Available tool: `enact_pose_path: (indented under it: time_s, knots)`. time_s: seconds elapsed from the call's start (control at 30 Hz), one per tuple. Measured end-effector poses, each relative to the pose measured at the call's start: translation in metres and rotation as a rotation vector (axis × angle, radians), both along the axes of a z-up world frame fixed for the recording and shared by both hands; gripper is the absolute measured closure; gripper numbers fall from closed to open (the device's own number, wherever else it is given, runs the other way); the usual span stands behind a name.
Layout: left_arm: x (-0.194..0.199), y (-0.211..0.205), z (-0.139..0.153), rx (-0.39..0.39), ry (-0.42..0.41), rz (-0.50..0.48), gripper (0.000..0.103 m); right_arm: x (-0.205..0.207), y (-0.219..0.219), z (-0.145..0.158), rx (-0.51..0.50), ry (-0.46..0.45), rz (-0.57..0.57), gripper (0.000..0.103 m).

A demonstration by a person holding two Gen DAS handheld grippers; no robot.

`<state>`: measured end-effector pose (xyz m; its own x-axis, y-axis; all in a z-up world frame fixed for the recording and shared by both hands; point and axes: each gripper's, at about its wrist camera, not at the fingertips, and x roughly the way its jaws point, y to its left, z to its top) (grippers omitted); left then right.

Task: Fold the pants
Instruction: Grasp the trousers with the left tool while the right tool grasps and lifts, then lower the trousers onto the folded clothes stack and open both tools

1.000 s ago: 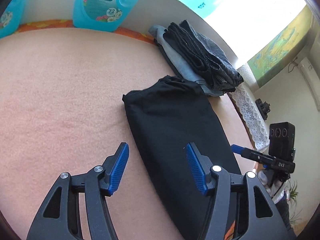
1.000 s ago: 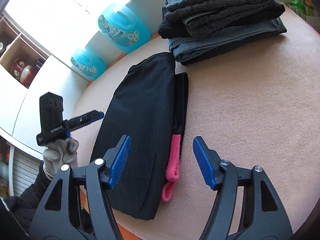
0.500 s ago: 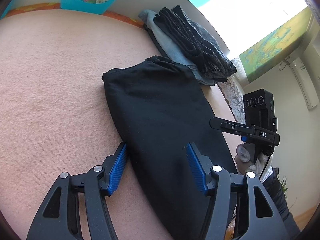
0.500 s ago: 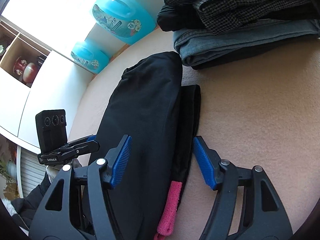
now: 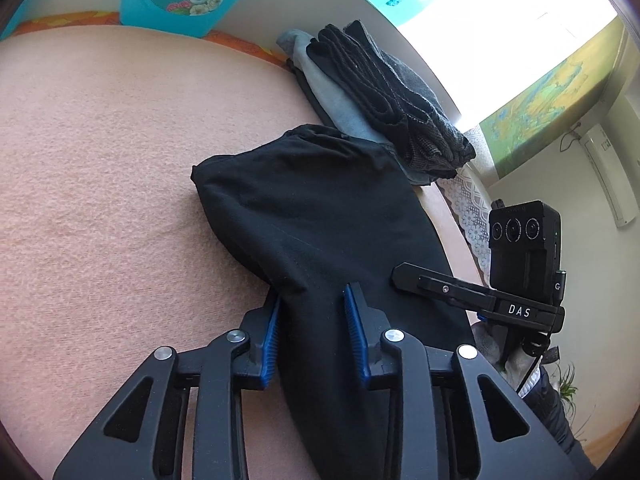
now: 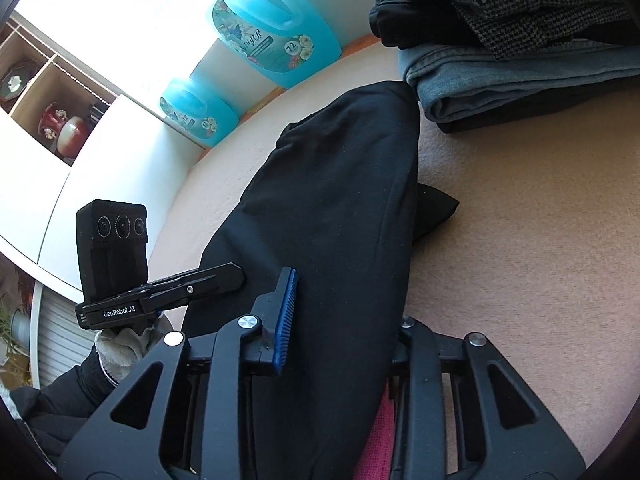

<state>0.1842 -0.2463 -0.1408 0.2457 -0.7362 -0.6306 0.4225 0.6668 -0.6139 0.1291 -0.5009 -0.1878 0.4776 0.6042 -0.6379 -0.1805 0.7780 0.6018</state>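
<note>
On the pink blanket [image 5: 100, 168] the folded black pants [image 5: 320, 216] lie just in front of the clothes stack [image 5: 384, 96]. At the pants' left edge the left gripper [image 5: 310, 332] has just been closing and pinches the cloth; at their right edge the right gripper [image 6: 344, 316], likewise closing, clamps them too.

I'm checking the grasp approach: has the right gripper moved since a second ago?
Yes. The right gripper advanced toward the folded stack, its jaws closing onto the black pants.
</note>
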Motion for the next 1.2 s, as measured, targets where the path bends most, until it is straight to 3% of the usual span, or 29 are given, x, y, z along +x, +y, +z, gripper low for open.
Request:
enact_pose_path:
  time_s: [0.2, 0.83, 1.2]
  knots:
    - [-0.014, -0.003, 0.025, 0.000, -0.091, -0.015, 0.088, -0.011, 0.009, 0.024, -0.074, -0.063, -0.010, 0.081]
    - [-0.034, -0.032, 0.093, -0.040, -0.259, -0.061, 0.089, -0.053, 0.009, 0.087, -0.176, -0.255, -0.071, 0.089]
    - [-0.023, -0.082, 0.164, -0.066, -0.420, -0.131, 0.089, -0.061, -0.027, 0.167, -0.241, -0.415, -0.162, 0.090]
